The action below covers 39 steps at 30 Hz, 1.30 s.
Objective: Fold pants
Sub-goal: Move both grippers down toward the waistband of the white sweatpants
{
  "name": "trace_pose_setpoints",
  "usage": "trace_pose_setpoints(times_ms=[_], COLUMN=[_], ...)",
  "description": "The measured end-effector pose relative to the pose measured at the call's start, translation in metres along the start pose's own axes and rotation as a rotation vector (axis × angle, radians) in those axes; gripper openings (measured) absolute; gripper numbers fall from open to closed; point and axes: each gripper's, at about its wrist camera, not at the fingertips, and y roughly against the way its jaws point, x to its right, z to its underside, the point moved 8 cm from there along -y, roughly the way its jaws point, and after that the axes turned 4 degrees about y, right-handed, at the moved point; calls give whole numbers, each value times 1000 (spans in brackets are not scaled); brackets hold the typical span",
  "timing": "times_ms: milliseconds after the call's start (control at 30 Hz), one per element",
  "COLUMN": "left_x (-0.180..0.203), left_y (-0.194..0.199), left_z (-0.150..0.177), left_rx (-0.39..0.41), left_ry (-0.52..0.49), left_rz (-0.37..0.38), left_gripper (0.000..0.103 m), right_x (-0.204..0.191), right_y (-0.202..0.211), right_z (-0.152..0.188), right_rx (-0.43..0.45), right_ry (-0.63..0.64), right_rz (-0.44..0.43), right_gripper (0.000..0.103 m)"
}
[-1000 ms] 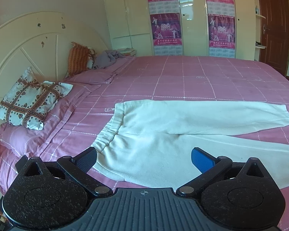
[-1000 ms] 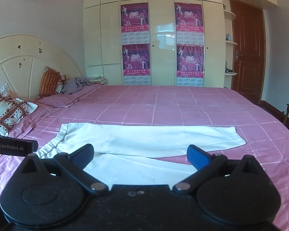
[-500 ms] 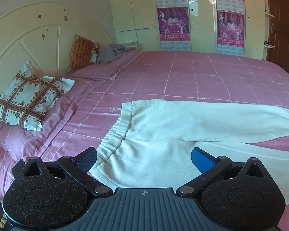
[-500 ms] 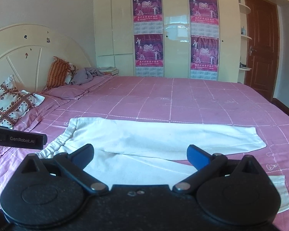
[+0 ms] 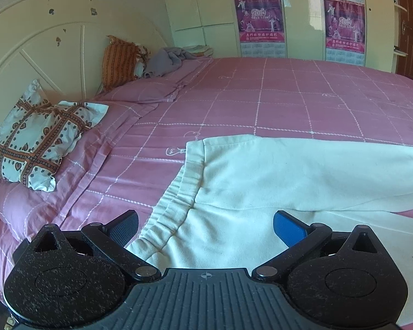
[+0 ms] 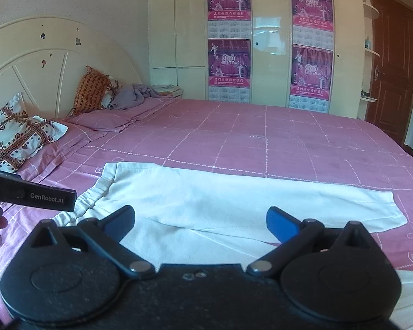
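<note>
White pants (image 5: pixel 275 181) lie flat on the pink checked bed (image 5: pixel 261 96), waistband (image 5: pixel 176 198) to the left, legs running right. My left gripper (image 5: pixel 206 227) is open and empty, just above the near end of the waistband. My right gripper (image 6: pixel 201 222) is open and empty, hovering over the near leg around the crotch. The pants also show in the right wrist view (image 6: pixel 234 195), the far leg's hem (image 6: pixel 396 209) at the right. The left gripper's body (image 6: pixel 30 195) shows at that view's left edge.
A cream headboard (image 5: pixel 41 55) stands at the left. A heart-patterned pillow (image 5: pixel 38 137), an orange pillow (image 5: pixel 118 60) and a grey bundle of cloth (image 5: pixel 165 60) lie at the bed's head. Wardrobes with posters (image 6: pixel 228 41) and a brown door (image 6: pixel 391 68) stand behind.
Both grippers have moved forward and lower toward the pants, which now look larger. The left one has shifted toward the waistband. Both stay open.
</note>
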Motion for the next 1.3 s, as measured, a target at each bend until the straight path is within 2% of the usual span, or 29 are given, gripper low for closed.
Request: trace_pose_setpoints(times_ms=[300,667,767,1000,1167,1200,1233,1300], left_x=[-5,-13,-16,-29,-29,-29,-29,-30], left_y=[-52,-129,-152,-203,-245,-254,-260,-278], left_z=[-18,-32,-32,-44,-52,-55,-56,-58], left_rx=[-29,-86,-126,-150,-170,-166,-166,-203], left_ry=[11,9,14,49,57,65,74,107], left_rz=[-30,-67,-63,-61,-30,-15,-5,25], left_gripper=[103,103,103,103,103,101,90,80], right_x=[-9,-16,-17,-17,-24,-25,-25,-23], right_y=[-55,-130,-150,-204,-242,-249,-256,-270], right_z=[-17,-16,-17,-22,-26,-27,-28,-30], right_rx=[-15,-83,-96,-137,-153,-159,-166,-180], right_ry=[38,87,90,119,207,213,212,200], right_rz=[-19,-54,-77,-137,-159,-160,-162,-163], right_gripper=[100,89,88,85,85,86,86,86])
